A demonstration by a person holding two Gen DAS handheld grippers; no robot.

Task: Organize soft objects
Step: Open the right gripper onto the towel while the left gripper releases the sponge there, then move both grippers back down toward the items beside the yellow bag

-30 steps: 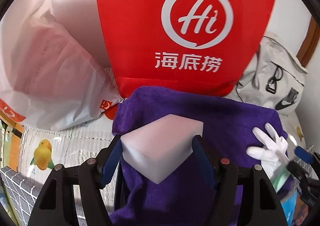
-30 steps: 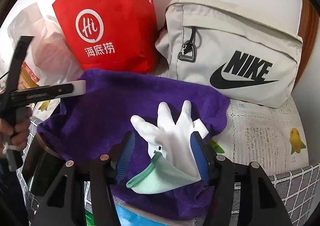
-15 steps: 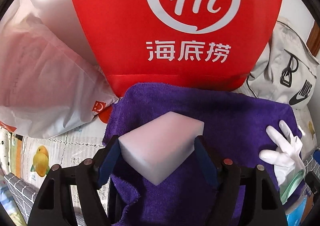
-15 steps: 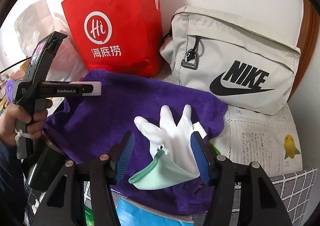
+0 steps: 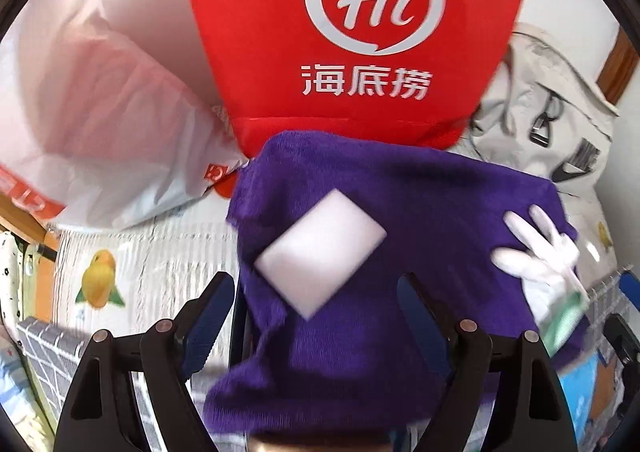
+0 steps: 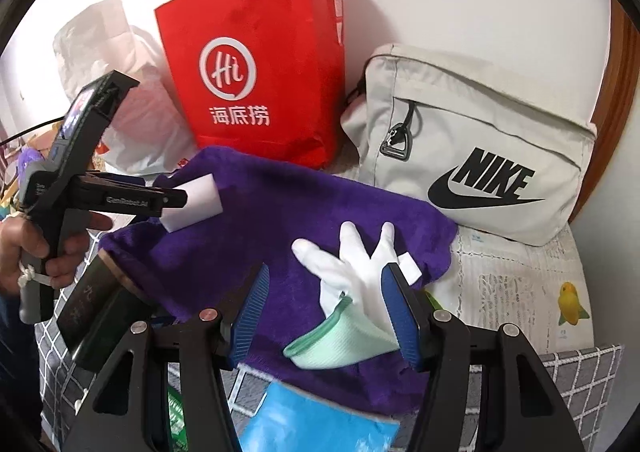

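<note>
Left gripper jaws wide, white sponge beyond on purple towel, right gripper jaws wide – straddling white glove

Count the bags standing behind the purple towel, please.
3. The white plastic bag stands at the left, the red paper bag in the middle, the beige Nike bag at the right. Others may be hidden behind them.

Red paper bag w/ grey Nike bag beside; maybe plastic bag left.
</note>
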